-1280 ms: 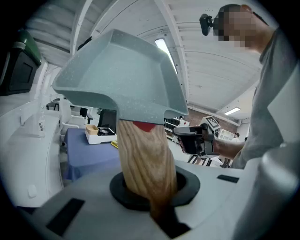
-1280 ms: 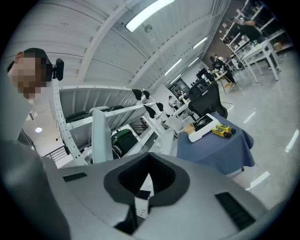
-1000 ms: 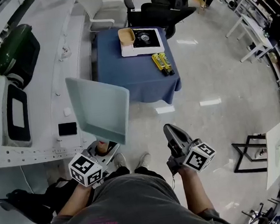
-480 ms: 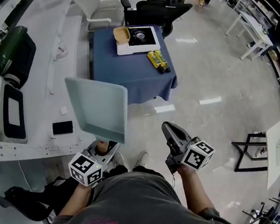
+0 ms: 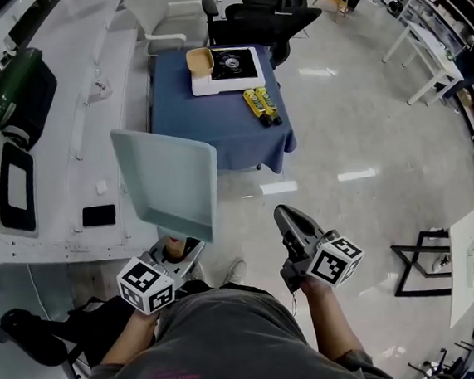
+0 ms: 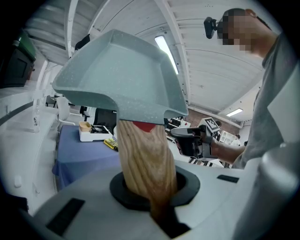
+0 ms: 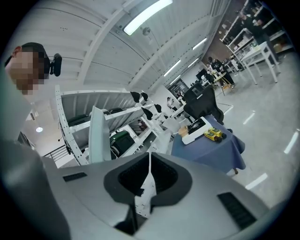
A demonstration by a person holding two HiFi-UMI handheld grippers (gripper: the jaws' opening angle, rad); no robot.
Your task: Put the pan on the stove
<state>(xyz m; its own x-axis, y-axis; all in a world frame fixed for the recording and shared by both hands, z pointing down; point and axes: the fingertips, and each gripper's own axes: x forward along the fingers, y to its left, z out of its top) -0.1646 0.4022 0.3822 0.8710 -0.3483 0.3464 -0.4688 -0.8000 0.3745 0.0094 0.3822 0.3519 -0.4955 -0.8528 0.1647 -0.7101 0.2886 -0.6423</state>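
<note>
Two grippers: the left gripper [image 5: 174, 249] is clamped on the pan's wooden handle [image 6: 145, 159]; the right gripper [image 5: 286, 218] has its jaws pressed together with nothing between them.
Pan: the pale green square pan [image 5: 170, 183] is held up in front of the person, tilted, with its body well out beyond the jaws.
Stove: the white stove [image 5: 233, 64] with a dark burner sits on the blue table [image 5: 215, 132], well apart from the pan. A tan bowl [image 5: 199, 60] is at its left end and yellow packs [image 5: 262, 107] lie near on the cloth.
Step, as judged: a carry toward the table; placing is not yet begun.
Risk, grip: the hold is low on the handle, so the pan's weight could twist it in the pads and let it tip.
Risk, landing: the wide pan could knock the bowl when it is set down.
Risk, path: the raised pan hides part of the way ahead, and its left corner could clip the white bench [image 5: 76, 158].
</note>
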